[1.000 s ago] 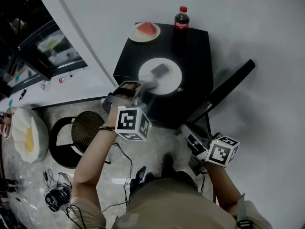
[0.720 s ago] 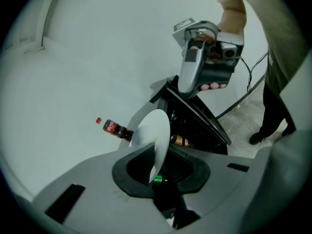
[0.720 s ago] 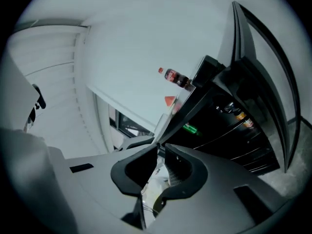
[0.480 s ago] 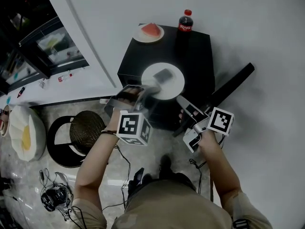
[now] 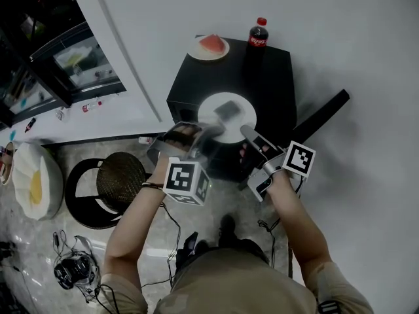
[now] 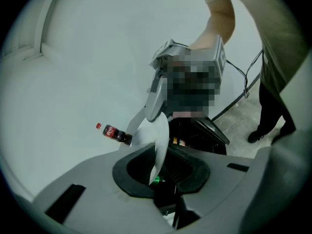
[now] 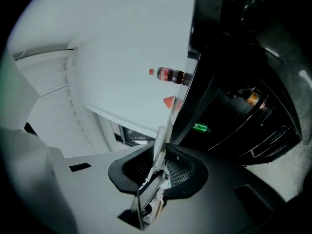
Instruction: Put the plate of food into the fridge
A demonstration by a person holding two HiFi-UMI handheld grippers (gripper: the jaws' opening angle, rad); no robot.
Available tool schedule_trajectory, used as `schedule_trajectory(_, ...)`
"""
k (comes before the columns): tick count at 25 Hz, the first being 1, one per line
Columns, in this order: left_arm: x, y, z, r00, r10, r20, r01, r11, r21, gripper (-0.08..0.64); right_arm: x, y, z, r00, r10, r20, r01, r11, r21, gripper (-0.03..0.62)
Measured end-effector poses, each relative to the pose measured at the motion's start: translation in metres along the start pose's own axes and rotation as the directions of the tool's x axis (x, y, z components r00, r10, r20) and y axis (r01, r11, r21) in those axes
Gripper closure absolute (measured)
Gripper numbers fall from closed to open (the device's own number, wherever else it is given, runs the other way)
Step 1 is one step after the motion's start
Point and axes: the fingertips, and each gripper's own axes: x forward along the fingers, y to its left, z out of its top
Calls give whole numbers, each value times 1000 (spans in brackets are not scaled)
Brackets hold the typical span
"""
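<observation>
**Taking a second grip on the plate at the open fridge**

The plate [image 5: 237, 127] is up in the air in front of the black fridge [image 5: 268, 77]. In head view it overlaps the fridge's top. A grey piece of food [image 5: 226, 108] lies on it, just off centre toward 12 o'clock.

- The left gripper [image 5: 201, 132] has its jaws clamped on the plate's rim at 8 o'clock. Its own view shows the white rim edge-on, pinched between them. I judge it carries the load.
- The right gripper [image 5: 247, 133] is at the rim around 4 o'clock. Its jaws have just been closing, and the rim stands between them in its own view. A gap shows beside the rim, so I read this as no pinch yet.
- The door [image 5: 321, 118] is swung out at 4 o'clock of the fridge. The inside is dark; shelves [image 7: 273, 135] and a green light [image 7: 200, 127] show in the right gripper view.
- On top of the fridge, a second plate [image 5: 204, 54] with a red wedge [image 5: 211, 42] sits at 11 o'clock and a cola bottle [image 5: 257, 34] at 1 o'clock. Both are well apart from the held plate.

Step in hand: securing the plate for the carry. Putting it inside has not begun.

Next move needs:
- The right jaws seat on the rim.
- Both hands come down together, keeping the plate level so the food doesn't slide.
- The plate goes edge-first through the opening onto a shelf.
- Watch the door edge on the right and the fridge's top lip.

I can't tell which shelf has room.
</observation>
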Motion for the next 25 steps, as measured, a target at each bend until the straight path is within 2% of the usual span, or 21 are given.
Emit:
schedule_trajectory(12, -16, -21, 5, 1000, 15, 12, -15, 999, 28, 503, -14, -4, -23, 998, 56, 6, -56, 996, 67, 529)
schedule_trajectory(19, -30, -37, 5, 999, 30, 15, -30, 999, 15, 503, -22, -4, -40, 998, 60, -4, -60, 996, 69, 532)
schedule_trajectory(25, -64, -55, 9, 999, 39, 29, -38, 999, -18, 502, -38, 10, -73, 998, 59, 1, -59, 994, 94, 537)
